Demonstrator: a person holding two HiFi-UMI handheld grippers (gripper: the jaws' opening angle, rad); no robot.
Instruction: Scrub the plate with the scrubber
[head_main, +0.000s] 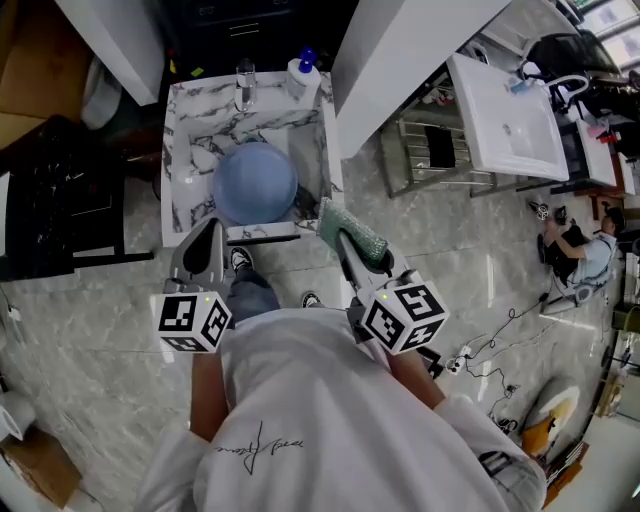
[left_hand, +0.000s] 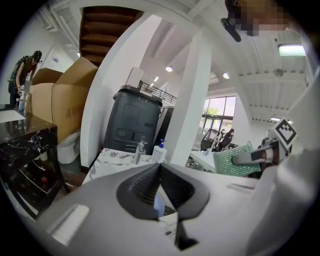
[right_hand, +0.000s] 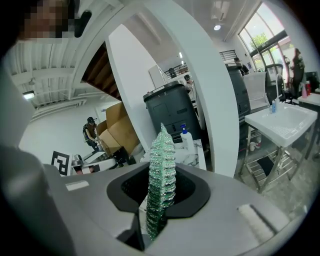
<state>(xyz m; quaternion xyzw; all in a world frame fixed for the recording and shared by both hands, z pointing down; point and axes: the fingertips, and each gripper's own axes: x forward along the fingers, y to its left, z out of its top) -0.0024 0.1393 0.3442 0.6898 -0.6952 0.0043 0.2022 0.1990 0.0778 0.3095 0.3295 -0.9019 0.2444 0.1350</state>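
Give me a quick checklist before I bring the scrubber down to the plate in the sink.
1. Scrubber held: ok, the right tongs are shut on it.
2. Left tongs ready to steady the plate: not ok, shut and empty.
3. Plate in place: ok, it lies in the sink.
4. Both tongs over the sink: not ok, both sit short of its near rim, above the floor.
5. Faucet and soap bottle out of the way: ok, both stand at the far rim.
6. Water on the plate: cannot tell.
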